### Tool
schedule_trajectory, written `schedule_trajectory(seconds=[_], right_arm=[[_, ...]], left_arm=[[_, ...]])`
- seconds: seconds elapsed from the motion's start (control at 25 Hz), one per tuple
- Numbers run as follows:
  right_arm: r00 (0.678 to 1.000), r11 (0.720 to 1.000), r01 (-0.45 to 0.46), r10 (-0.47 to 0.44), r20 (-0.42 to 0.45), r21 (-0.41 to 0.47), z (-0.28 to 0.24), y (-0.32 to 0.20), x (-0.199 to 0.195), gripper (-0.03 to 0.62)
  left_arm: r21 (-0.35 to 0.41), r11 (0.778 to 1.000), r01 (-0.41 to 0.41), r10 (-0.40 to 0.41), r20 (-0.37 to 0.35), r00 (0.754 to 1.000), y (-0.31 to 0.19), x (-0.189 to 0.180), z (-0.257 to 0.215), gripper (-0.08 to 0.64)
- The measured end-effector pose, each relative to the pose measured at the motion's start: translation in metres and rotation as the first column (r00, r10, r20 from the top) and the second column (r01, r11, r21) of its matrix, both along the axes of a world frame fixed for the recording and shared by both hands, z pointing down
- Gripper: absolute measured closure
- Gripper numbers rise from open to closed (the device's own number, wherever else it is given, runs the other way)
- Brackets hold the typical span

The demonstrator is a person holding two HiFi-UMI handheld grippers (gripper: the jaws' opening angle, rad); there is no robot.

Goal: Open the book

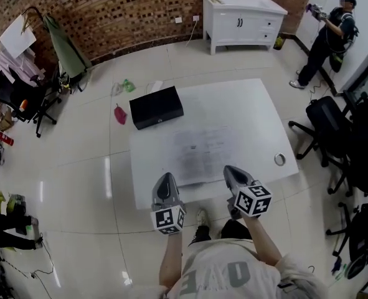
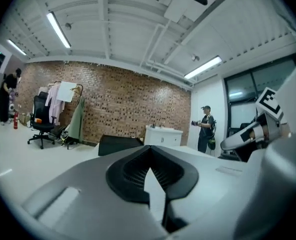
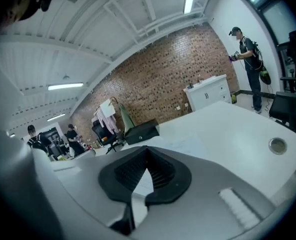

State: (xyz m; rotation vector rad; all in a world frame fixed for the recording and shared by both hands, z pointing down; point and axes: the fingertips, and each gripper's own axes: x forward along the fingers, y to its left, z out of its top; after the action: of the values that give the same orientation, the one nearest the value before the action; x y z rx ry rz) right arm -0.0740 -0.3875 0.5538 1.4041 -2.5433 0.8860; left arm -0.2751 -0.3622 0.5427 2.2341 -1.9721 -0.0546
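At the bottom centre of the head view, the left gripper [image 1: 167,177] and the right gripper [image 1: 232,172] are held side by side over the near edge of the white desk [image 1: 246,104], apart from each other and touching nothing. In the left gripper view the left gripper's [image 2: 149,153] dark ribbed pads meet at the tips with nothing between them. The right gripper's [image 3: 146,155] own view shows the same: jaws closed, empty.

Just beyond the grippers, at the middle of the frame, the book [image 1: 199,149] lies flat on the desk with pale, faintly printed pages facing up (it looks already open). To its right, near the desk's right edge, sits a small metal ring [image 1: 279,159]. At the desk's upper-left corner rests a black box [image 1: 156,107], well apart from the book.

Farther off, a white cabinet [image 1: 241,17] stands against the brick wall at the top, and a person [image 1: 330,36] stands in the upper right corner.
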Motion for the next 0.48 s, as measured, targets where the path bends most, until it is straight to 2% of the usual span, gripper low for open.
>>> schedule_trajectory(seconds=[0.08, 0.28, 0.48], right_arm=[[1.000, 0.998, -0.001, 0.000, 0.013, 0.055, -0.023, 0.013, 0.001, 0.589], [0.998, 0.987, -0.020, 0.009, 0.070, 0.160, -0.064, 0.066, 0.028, 0.589], [0.995, 0.978, -0.051, 0.033, 0.090, 0.202, -0.057, 0.173, 0.083, 0.589]], left_arm=[[0.070, 0.997, -0.009, 0.012, -0.038, 0.999, 0.009, 0.008, -0.031, 0.545], [0.170, 0.985, -0.015, 0.021, -0.033, 0.999, 0.057, 0.028, -0.074, 0.545], [0.217, 0.976, -0.025, 0.027, -0.006, 1.000, 0.157, 0.075, -0.085, 0.545]])
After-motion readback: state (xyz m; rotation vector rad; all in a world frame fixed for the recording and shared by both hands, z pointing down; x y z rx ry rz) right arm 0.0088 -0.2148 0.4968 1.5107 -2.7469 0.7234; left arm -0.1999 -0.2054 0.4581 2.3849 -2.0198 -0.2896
